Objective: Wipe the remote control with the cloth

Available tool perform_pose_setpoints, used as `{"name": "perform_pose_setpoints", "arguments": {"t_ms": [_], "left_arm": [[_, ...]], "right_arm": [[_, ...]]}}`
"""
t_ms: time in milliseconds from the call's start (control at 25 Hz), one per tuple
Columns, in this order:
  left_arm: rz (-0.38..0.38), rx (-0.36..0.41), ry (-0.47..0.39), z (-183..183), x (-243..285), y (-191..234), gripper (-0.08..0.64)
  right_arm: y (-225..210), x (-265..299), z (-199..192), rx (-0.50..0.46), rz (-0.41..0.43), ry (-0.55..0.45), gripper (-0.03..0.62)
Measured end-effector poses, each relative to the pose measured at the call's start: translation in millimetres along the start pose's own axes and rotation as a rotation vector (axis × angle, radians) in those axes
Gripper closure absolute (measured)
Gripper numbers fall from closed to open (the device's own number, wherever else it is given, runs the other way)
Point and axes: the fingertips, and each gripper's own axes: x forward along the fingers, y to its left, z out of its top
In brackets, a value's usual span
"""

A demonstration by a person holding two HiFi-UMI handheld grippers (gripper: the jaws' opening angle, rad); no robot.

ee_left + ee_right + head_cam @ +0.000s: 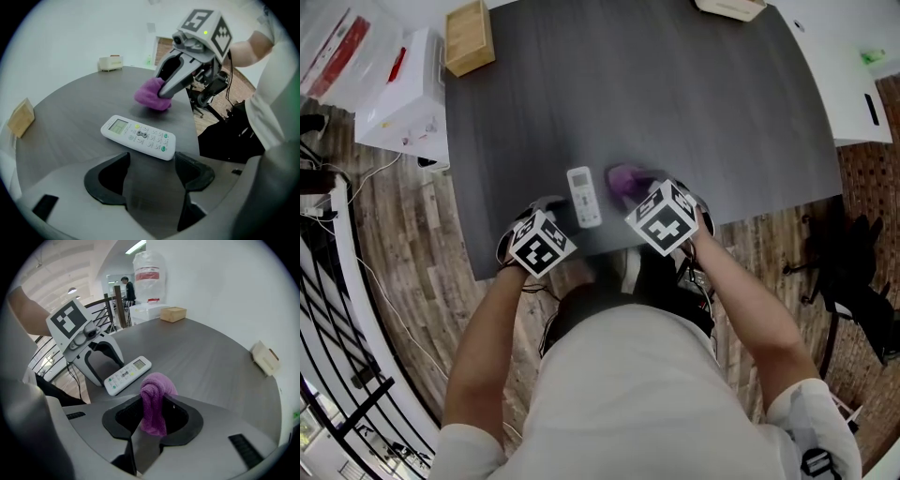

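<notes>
Right gripper view shows our right gripper (152,420) pinching the purple cloth (157,392), just beside the white remote control (127,375) by the near edge of the table (675,112). Our left gripper (151,180) has its jaws apart and holds nothing, so wiping could push the remote control off. The wooden box (470,36) sits at the far left corner; nothing blocks us.

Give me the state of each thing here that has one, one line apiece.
remote control: lying flat on the table, buttons up, not gripped.
cloth: bunched up, clamped between the right tool's jaws.
left tool: open and empty, with the remote control just beyond its jaws.
right tool: shut on the cloth.
</notes>
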Motion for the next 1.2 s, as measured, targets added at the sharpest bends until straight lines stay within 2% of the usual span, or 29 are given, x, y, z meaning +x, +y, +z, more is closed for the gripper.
{"name": "perform_pose_setpoints", "arguments": {"t_ms": [120,240,360,520,640,680,840,920,1000,1080,1200], "left_arm": [[0.015,-0.047,-0.057,-2.2,-14.5,7.0,0.262],[0.009,-0.17,-0.164,-0.5,-35.6,6.0,0.262],[-0.027,-0.383,-0.356,8.5,-63.0,5.0,0.262],[-0.109,-0.674,-0.67,24.0,-104.2,-1.7,0.262],[-0.189,-0.823,-0.865,36.3,-132.2,-15.7,0.267],[-0.217,-0.841,-0.913,40.4,-140.5,-24.0,0.284],[-0.274,-0.855,-1.087,55.8,-174.0,-50.0,0.504],[-0.275,-0.859,-1.136,60.4,-185.4,-62.4,0.526],[-0.266,-0.849,-1.15,64.0,-192.9,-80.0,0.528],[-0.248,-0.831,-1.154,68.8,-198.7,-101.8,0.529],[-0.211,-0.807,-1.17,80.9,-204.2,-141.5,0.528]], "right_arm": [[-29.7,-21.1,-9.8,0.05,-0.054,-0.027,0.477],[-61.8,-51.4,-31.3,0.122,-0.126,-0.05,0.477],[-89.6,-87.0,-51.3,0.203,-0.21,-0.089,0.477],[-104.2,-135.2,-73.7,0.336,-0.295,-0.18,0.477],[-98.0,-166.4,-87.9,0.473,-0.32,-0.287,0.477],[-92.4,-175.3,-92.7,0.529,-0.316,-0.328,0.477],[-71.7,-202.0,-105.7,0.756,-0.241,-0.502,0.477],[-64.6,-210.2,-111.4,0.834,-0.19,-0.556,0.477],[-58.9,-219.9,-116.0,0.869,-0.154,-0.598,0.477],[-53.4,-234.3,-120.0,0.87,-0.135,-0.641,0.477],[-40.8,-263.3,-130.0,0.823,-0.113,-0.696,0.477]]}}
